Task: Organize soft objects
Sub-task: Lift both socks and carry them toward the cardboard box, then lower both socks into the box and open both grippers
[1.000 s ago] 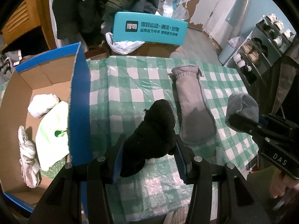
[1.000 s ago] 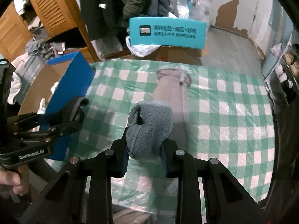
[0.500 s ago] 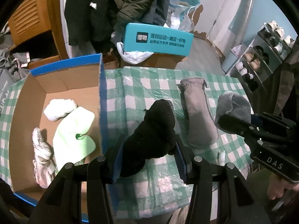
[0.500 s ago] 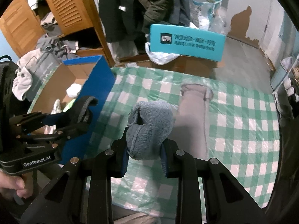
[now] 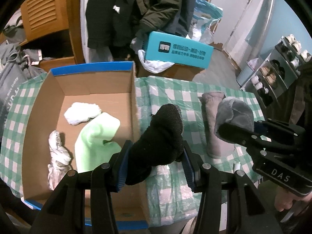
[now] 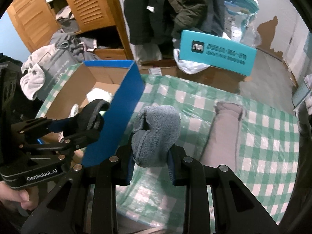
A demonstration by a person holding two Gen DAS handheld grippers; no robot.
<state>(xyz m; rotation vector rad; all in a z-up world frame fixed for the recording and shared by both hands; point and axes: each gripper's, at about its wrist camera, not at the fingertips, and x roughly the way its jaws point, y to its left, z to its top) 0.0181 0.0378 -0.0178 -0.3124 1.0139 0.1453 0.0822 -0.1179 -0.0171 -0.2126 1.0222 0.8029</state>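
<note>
So, both grippers loaded. Left gripper (image 5: 154,167) clamped on a black sock (image 5: 159,136), held right above the near wall of the cardboard box (image 5: 97,81), about at the line between box and tablecloth. Right gripper (image 6: 150,167) squeezed onto a blue-grey sock (image 6: 156,132), up over the green checked tablecloth (image 6: 269,140), just beside the box's blue outer wall. Already sitting in the box: a light green sock (image 5: 95,136), a fluffy white sock (image 5: 82,113) and a twisted whitish bundle (image 5: 57,156), probably socks too but hard to tell through the fisheye. Flat on the cloth and well apart from the box, a long taupe sock (image 5: 211,124), untouched, just beyond the right gripper. Behind the table, a teal shoebox (image 6: 216,52) perched on brown cartons, plus dark coats (image 5: 136,9) hanging up.
</note>
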